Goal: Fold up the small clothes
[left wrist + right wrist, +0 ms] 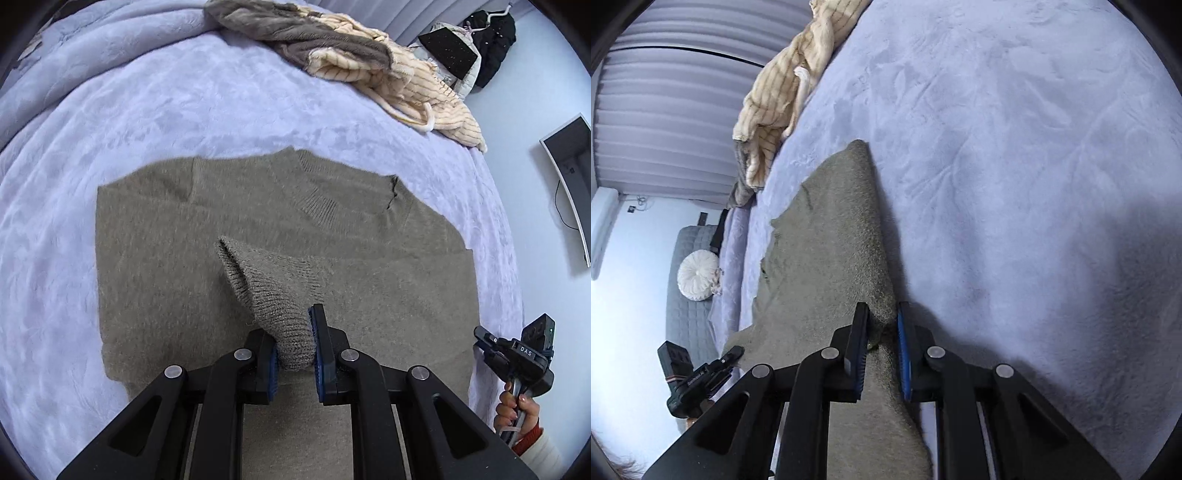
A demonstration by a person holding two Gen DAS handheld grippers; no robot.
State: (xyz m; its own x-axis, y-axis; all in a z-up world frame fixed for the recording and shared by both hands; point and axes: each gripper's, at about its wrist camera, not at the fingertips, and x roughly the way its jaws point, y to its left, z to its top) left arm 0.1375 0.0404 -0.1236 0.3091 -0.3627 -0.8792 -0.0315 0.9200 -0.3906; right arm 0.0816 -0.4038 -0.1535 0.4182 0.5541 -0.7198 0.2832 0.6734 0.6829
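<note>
1. A taupe knit sweater (177, 258) lies spread flat on a bed covered by a lavender plush blanket (110, 110), its ribbed neckline toward the far side.
2. The left hand-held gripper (295, 354) is clamped on a ribbed cuff (273, 295) of the sweater; the knit bunches between the blue-padded fingers and stands up in a cone above the sweater's body.
3. The right hand-held gripper (881, 350) sits at the sweater's edge (831, 258) where it meets the blanket. Its fingers stand narrowly apart with a fold of the knit between them; the pads look pressed on the fabric, gripping it.
4. In the left wrist view, the right hand-held gripper's body shows at the right rim, held by a hand (515, 406) with a white sleeve.
5. A heap of other clothes, cream striped (406, 92) and grey fleece (295, 29), lies at the bed's far edge, well apart from the sweater.
6. A round white cushion (698, 275) rests on a grey quilted surface beyond the bed.
</note>
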